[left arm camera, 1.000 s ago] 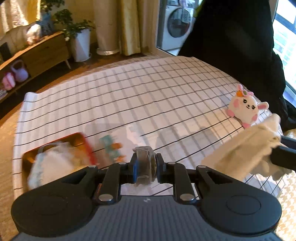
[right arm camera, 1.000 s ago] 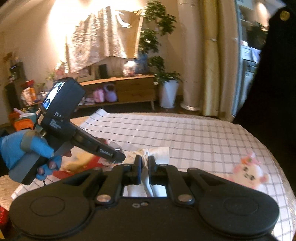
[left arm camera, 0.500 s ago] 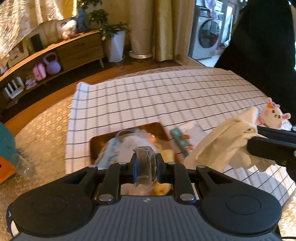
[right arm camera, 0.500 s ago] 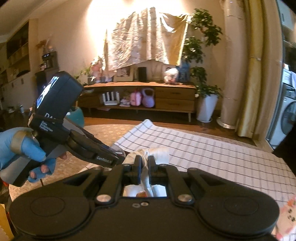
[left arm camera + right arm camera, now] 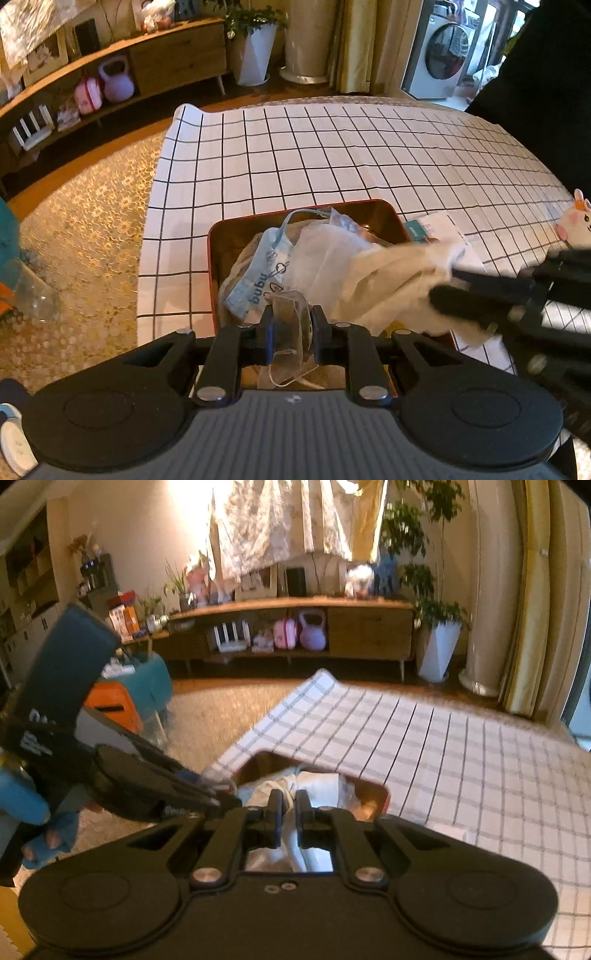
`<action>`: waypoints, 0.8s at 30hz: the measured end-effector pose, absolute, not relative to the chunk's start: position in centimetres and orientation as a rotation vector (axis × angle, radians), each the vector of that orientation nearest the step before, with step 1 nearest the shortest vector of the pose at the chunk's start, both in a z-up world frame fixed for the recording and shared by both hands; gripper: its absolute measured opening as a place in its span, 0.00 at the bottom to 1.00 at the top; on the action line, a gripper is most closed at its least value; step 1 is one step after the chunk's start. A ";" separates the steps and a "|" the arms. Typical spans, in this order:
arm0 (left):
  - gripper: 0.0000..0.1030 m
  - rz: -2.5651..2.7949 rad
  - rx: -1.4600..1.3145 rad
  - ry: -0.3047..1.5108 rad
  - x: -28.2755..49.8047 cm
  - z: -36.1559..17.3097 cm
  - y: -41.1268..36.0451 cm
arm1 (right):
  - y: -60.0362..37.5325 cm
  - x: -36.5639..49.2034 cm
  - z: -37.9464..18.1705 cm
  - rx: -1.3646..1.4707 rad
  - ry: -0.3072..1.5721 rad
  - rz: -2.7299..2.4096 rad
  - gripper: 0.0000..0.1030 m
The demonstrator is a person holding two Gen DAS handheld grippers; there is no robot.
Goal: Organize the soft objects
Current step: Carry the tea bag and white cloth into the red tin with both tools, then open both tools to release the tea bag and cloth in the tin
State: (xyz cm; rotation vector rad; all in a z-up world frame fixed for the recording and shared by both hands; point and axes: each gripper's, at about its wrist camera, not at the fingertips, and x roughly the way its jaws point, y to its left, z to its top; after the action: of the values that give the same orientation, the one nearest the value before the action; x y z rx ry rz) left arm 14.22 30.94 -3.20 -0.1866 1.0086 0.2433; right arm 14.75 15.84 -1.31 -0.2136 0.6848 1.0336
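Observation:
A red-brown tray (image 5: pixel 221 236) on the checked tablecloth holds a pale pack with a blue "bubu" strap (image 5: pixel 258 280) and a white bag (image 5: pixel 321 254). My left gripper (image 5: pixel 291 321) is shut on a crumpled piece of clear plastic (image 5: pixel 284 354) above the tray's near side. Entering from the right, my right gripper (image 5: pixel 443 284) is shut on a cream cloth (image 5: pixel 391 280) that hangs over the tray. In the right wrist view, the right gripper (image 5: pixel 289 801) pinches the cloth (image 5: pixel 291 845) above the tray (image 5: pixel 382 794). The left gripper (image 5: pixel 218 794) sits beside it. A pink-white plush (image 5: pixel 576 221) lies far right.
A paper leaflet (image 5: pixel 443 229) lies right of the tray. The table's left edge (image 5: pixel 147 229) drops to a patterned carpet (image 5: pixel 81 221). A hand in a blue glove (image 5: pixel 22 801) holds the left tool. A person in dark clothing (image 5: pixel 546 92) stands at the far right.
Both grippers have swept left across the table with the plastic and the cloth, from near the plush to above the tray. The plush now sits at the view's right edge.

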 end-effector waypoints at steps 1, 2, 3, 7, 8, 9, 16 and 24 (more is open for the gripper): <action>0.18 0.247 -0.192 1.012 14.5 -3.5 31.0 | 16.1 14.7 -1.9 -0.218 0.700 1.032 0.06; 0.18 0.249 -0.196 1.014 14.8 -3.8 31.1 | 16.3 14.8 -2.5 -0.222 0.716 1.032 0.06; 0.18 0.251 -0.197 1.016 15.0 -4.0 31.2 | 16.5 14.8 -3.1 -0.229 0.729 1.029 0.06; 0.18 0.259 -0.206 1.021 16.0 -5.1 31.6 | 16.8 14.8 -5.0 -0.259 0.771 1.016 0.06; 0.18 0.258 -0.211 1.020 16.2 -5.4 31.7 | 16.9 14.8 -5.4 -0.264 0.780 1.014 0.06; 0.18 0.258 -0.213 1.019 16.4 -5.7 31.8 | 17.1 14.8 -5.7 -0.268 0.787 1.013 0.06; 0.18 0.254 -0.239 1.039 17.4 -7.3 32.3 | 17.1 14.8 -6.8 -0.269 0.818 1.008 0.07; 0.18 0.265 -0.270 1.042 17.6 -7.8 32.6 | 17.1 14.9 -6.3 -0.246 0.837 1.027 0.19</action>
State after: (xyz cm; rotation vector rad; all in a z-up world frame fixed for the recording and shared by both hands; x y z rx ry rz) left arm 17.64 32.62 -7.76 -0.2701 1.0415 0.2650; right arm 14.94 17.13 -6.34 -0.2460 0.8368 1.0272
